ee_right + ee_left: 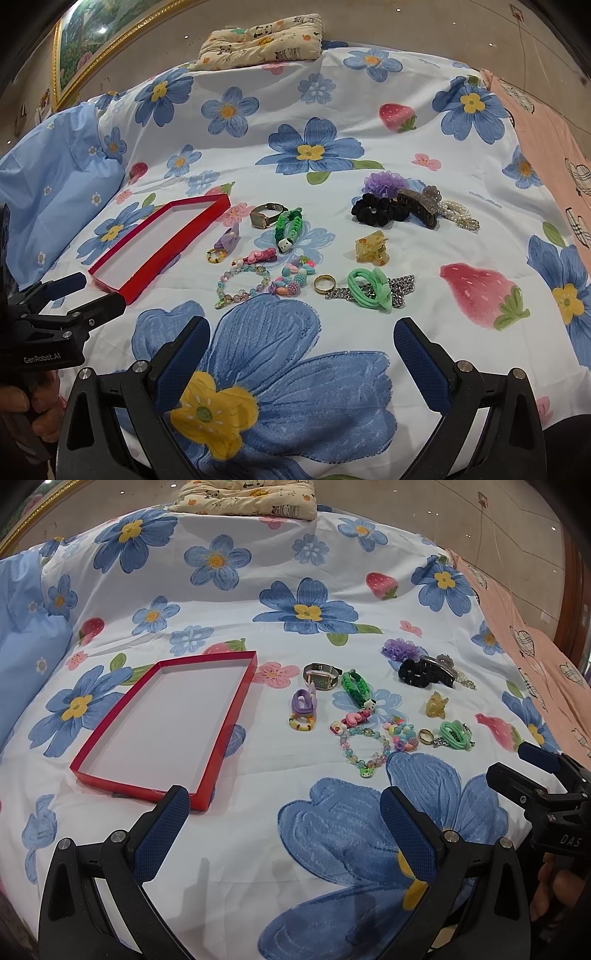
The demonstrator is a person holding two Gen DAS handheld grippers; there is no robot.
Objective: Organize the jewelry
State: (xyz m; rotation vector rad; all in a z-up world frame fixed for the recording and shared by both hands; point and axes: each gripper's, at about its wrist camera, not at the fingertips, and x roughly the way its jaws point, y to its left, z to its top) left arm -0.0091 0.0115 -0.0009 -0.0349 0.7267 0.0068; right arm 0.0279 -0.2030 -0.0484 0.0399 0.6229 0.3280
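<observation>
Red tray (236, 698) lies empty, long axis running away; jewelry cluster (295, 258) lies right of tray, ahead of right gripper (301, 350), nearer; left gripper (284, 812) likewise released, both holding nothing

White bedsheet (369, 122) printed with big blue flowers, yellow centres, and pink strawberries. Shallow cardboard tray (236, 698), red walls, white floor. Braided cord bracelet (290, 225) in bright green, ruffled fabric scrunchie (382, 184) in purple, plain metal ring (325, 283) in gold, black fabric scrunchie (376, 212), mint-green elastic hair tie (369, 290). Gripper pads (184, 360) are dark blue on black arms.
</observation>
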